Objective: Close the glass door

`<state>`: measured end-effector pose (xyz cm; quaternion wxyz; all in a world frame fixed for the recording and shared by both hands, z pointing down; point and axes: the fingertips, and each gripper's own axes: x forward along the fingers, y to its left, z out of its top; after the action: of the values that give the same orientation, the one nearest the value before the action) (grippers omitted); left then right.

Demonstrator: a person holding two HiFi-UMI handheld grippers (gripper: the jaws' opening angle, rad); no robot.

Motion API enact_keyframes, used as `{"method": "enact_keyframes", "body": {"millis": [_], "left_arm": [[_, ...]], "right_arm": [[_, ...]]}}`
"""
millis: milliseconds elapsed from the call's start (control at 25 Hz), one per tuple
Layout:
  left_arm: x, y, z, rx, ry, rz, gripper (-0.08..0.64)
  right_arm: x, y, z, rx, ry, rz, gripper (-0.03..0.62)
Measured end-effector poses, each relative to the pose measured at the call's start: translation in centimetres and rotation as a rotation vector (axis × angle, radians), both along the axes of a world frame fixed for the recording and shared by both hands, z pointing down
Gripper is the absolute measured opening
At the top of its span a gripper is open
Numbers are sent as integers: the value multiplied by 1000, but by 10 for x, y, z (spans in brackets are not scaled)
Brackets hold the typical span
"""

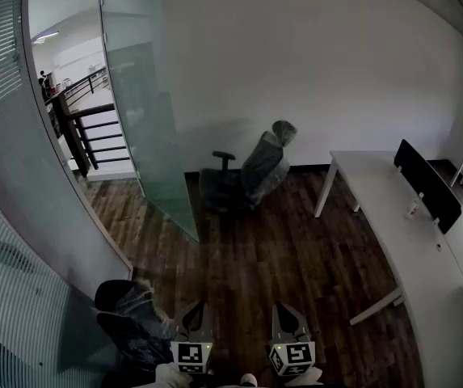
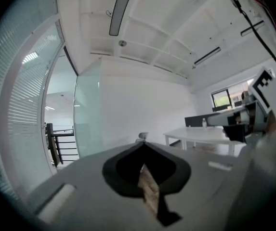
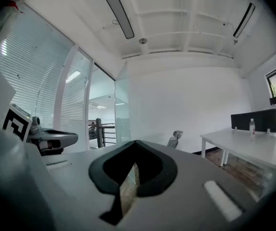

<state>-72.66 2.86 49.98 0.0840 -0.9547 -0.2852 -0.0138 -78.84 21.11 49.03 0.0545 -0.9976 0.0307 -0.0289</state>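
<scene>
The frosted glass door (image 1: 146, 111) stands swung open into the room, its free edge reaching toward the dark wood floor by the doorway. My left gripper (image 1: 197, 305) and right gripper (image 1: 284, 307) sit side by side at the bottom of the head view, far from the door and touching nothing. In the left gripper view the door (image 2: 87, 114) rises left of centre beyond my left gripper (image 2: 143, 143), whose jaws meet at the tip. The right gripper view shows the door (image 3: 122, 114) ahead of my right gripper (image 3: 135, 142), also shut and empty.
A plastic-wrapped office chair (image 1: 255, 172) stands by the back wall just right of the door. A second wrapped chair (image 1: 130, 318) is beside my left gripper. A long white desk (image 1: 409, 241) runs along the right. A curved blind-covered partition (image 1: 13, 217) bounds the left; a dark railing (image 1: 86, 132) lies outside.
</scene>
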Motion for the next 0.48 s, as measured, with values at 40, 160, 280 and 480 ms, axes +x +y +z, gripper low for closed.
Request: {"method": "enact_keyframes", "body": {"millis": [40, 160, 280, 480], "left_arm": [[2, 8, -1, -4, 6, 0, 2], [2, 29, -2, -4, 14, 1, 2], [1, 39, -1, 4, 12, -6, 2], [7, 45, 4, 16, 12, -16, 2]], "right_arm": [[3, 7, -1, -2, 7, -5, 5], [10, 25, -1, 4, 19, -14, 5], [15, 34, 1, 16, 17, -26, 5], [27, 36, 4, 25, 27, -51, 5]]}}
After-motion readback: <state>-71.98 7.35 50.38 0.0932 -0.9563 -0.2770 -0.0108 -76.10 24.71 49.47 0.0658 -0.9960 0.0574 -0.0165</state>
